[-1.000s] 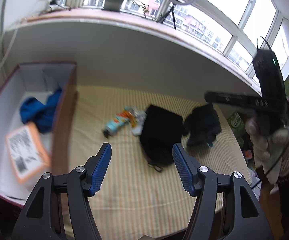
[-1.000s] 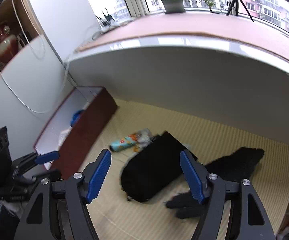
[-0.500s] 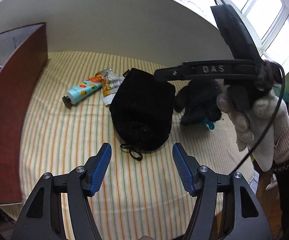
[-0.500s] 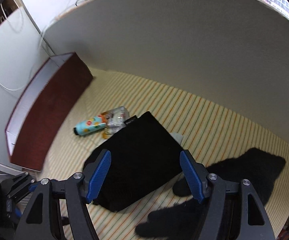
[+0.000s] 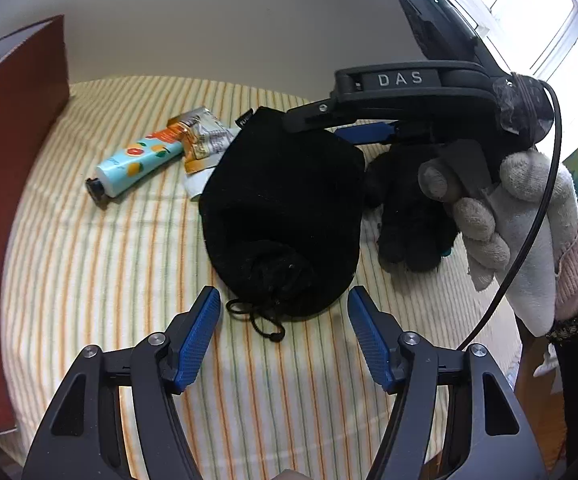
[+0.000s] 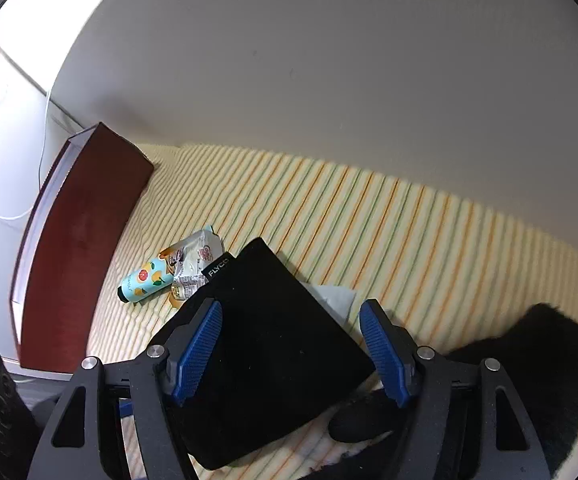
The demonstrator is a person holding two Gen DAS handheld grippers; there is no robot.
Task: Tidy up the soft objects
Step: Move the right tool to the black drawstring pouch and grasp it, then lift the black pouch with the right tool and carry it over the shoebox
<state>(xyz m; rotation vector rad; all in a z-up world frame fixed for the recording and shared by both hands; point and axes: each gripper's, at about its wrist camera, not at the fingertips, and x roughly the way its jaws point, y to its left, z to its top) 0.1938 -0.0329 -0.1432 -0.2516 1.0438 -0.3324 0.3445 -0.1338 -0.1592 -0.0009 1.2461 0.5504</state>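
A black velvet drawstring pouch (image 5: 285, 216) lies mid-way across the striped yellow cloth (image 5: 89, 264), beside a fuzzy black garment (image 6: 545, 360), perhaps a glove. The left gripper (image 5: 285, 340) and right gripper (image 6: 291, 350) hover above the pouch, jaws wide and empty.

The desk (image 5: 89, 264) is covered by a soft, napped cloth with thin orange and green stripes. The pouch (image 5: 285, 208) is matt black velvety fabric with a thin cord (image 5: 257, 316) at its mouth. The black garment (image 6: 545, 344) beside it looks fuzzy, like fleece. The tube (image 5: 137, 164) is smooth, glossy plastic; the sachets (image 5: 201, 140) are crinkled, shiny foil. The box (image 6: 81, 248) has a smooth, dull red-brown outer wall. Each hand-held gripper (image 5: 285, 340) (image 6: 291, 348) is matt black plastic with ribbed blue pads (image 5: 197, 344) and bright metal screws. The glove (image 5: 529, 216) is knitted white cloth.
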